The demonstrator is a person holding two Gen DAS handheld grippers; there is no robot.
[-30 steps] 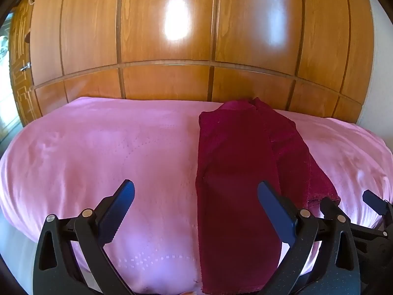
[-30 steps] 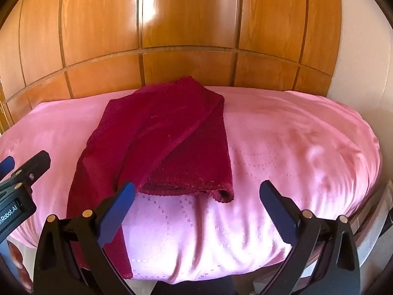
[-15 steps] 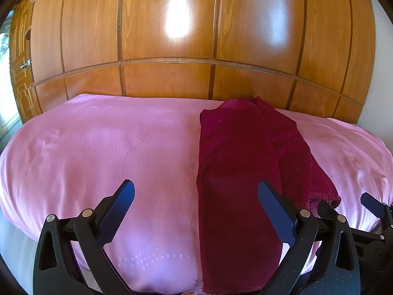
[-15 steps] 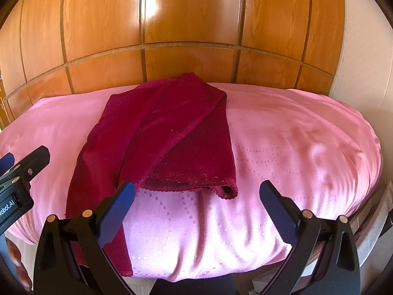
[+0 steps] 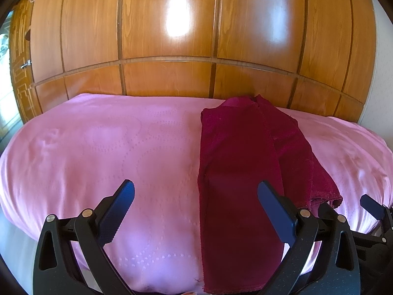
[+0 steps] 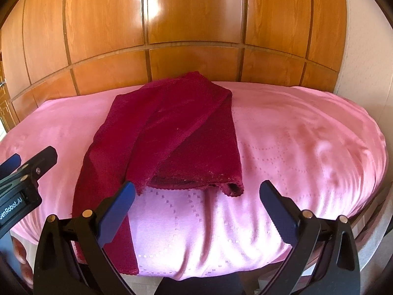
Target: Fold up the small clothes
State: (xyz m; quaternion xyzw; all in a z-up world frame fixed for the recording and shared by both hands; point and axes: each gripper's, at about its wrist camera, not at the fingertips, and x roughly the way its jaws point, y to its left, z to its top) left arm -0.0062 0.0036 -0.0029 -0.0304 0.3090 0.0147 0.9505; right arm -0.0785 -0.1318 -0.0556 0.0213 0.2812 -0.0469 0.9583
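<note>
Burgundy cloth (image 5: 235,172) drapes over the near edge of the pink bedspread (image 5: 98,152), just beyond both grippers — left gripper (image 5: 196,209) and right gripper (image 6: 197,207) each hover with jaws spread wide, holding nothing. Farther back, its partly folded layers reach toward the wooden wardrobe (image 6: 196,24).

Open left tongs (image 5: 196,209) above maroon cloth (image 5: 240,184) on pink bedspread (image 5: 98,152)
</note>
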